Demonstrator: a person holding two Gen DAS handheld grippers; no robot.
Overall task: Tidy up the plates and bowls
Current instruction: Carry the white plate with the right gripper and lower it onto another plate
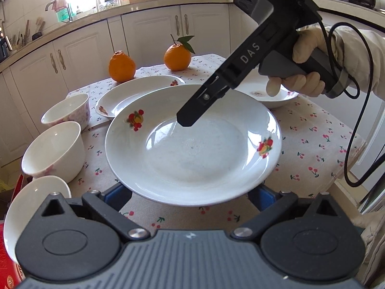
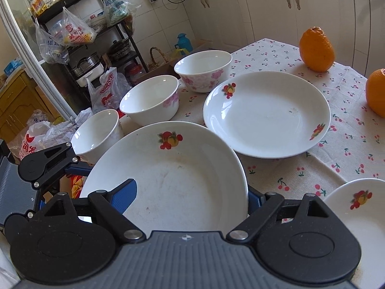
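A white plate with fruit decals (image 1: 192, 149) hangs just above the cherry-print tablecloth (image 1: 312, 144). My left gripper (image 1: 190, 193) has the plate's near rim between its blue pads (image 1: 119, 193); their tips are hidden under the rim. My right gripper (image 1: 189, 116), held by a gloved hand (image 1: 303, 77), comes in from the upper right. One of its fingers lies inside the plate and the other is hidden below. In the right wrist view the plate (image 2: 173, 180) crosses my right gripper (image 2: 190, 193) at a slant. The left gripper (image 2: 48, 166) reaches its left edge.
A second decal plate (image 2: 264, 113) lies flat behind and a third dish (image 2: 361, 216) at the near right. Three bowls (image 2: 202, 69) (image 2: 149, 98) (image 2: 96, 132) line the table's left edge. Two oranges (image 1: 121, 66) (image 1: 176, 56) stand at the far side. A cable (image 1: 351, 120) hangs off the right gripper.
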